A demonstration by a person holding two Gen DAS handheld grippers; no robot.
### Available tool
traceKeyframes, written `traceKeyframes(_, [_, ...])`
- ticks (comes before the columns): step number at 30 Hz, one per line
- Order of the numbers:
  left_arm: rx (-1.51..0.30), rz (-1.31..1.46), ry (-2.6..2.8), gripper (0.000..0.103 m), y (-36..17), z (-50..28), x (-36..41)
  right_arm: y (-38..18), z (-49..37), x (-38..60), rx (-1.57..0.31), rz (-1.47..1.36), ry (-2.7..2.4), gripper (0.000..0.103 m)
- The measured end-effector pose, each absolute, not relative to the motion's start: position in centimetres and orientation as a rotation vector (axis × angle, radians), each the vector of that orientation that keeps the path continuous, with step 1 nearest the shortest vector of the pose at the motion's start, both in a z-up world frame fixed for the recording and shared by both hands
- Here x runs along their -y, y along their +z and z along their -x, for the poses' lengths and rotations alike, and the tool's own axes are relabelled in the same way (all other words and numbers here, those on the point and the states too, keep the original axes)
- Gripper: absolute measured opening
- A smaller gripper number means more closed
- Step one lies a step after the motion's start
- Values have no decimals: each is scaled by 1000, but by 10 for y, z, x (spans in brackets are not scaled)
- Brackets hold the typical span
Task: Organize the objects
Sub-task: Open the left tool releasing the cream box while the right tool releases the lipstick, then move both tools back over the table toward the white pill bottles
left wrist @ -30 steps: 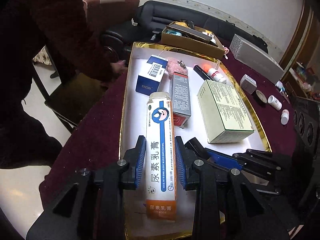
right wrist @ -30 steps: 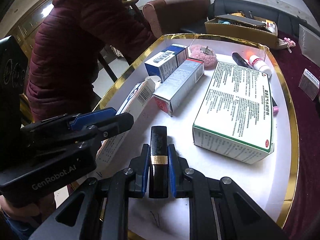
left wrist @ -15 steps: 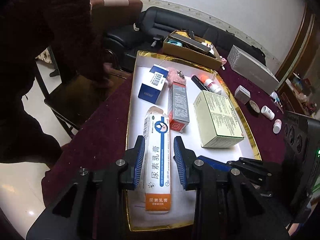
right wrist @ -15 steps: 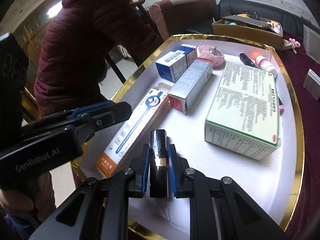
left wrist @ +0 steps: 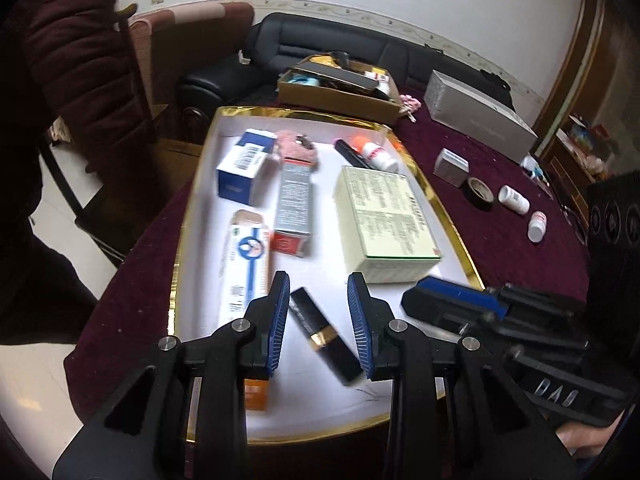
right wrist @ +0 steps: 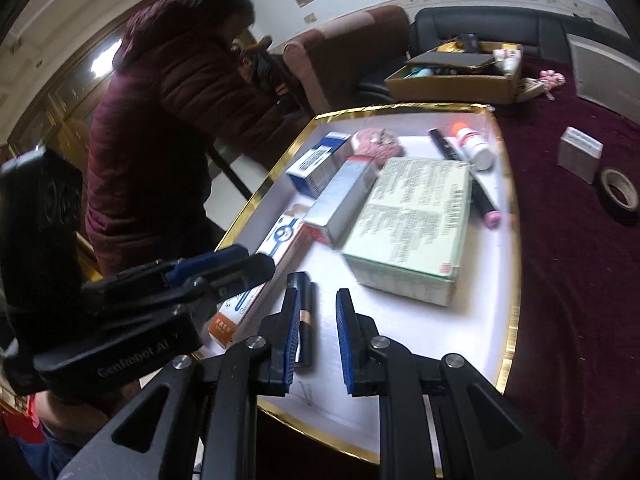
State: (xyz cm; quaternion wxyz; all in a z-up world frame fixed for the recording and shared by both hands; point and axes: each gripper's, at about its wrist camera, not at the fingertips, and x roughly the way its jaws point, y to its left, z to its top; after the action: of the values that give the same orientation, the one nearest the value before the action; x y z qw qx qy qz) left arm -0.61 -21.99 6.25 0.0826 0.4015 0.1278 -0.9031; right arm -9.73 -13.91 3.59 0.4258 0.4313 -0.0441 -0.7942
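While the left hand-held gripper (left wrist: 318,320) and right hand-held gripper (right wrist: 318,332) hover with jaws slightly spread and empty, the black gold-banded lipstick tube (left wrist: 326,336) lies flat in the gold-rimmed white tray (left wrist: 176,264). It sits at four o'clock from the long white-and-blue carton (left wrist: 246,256).

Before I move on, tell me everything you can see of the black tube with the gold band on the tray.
The black tube is slim and glossy, plastic by its look, with a gold band around its middle, like a lipstick. It lies flat on the white floor of the gold-rimmed tray, near the front edge, beside the long cream box but apart from it. No jaws grip it.
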Motion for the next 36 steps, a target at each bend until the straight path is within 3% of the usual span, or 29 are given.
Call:
traceKeyframes(19, [-70, -1408, -2963, 30, 40, 37, 72, 47, 163, -28, 435, -1139, -2221, 17])
traceKeyframes(20, [-41, -1415, -2971, 37, 37, 38, 64, 47, 166, -38, 452, -1142, -2234, 17])
traceKeyframes(21, [16, -1389, -2974, 51, 36, 39, 54, 45, 170, -51, 482, -1146, -2252, 17])
traceKeyframes(23, [68, -1369, -2988, 60, 33, 41, 43, 42, 175, -72, 532, -1145, -2283, 17])
traceKeyframes(30, [246, -1114, -3014, 60, 52, 34, 10, 25, 188, -140, 711, -1160, -2379, 17])
traceKeyframes(36, [363, -1197, -3138, 60, 37, 45, -33, 7, 196, -163, 810, -1219, -2407, 17])
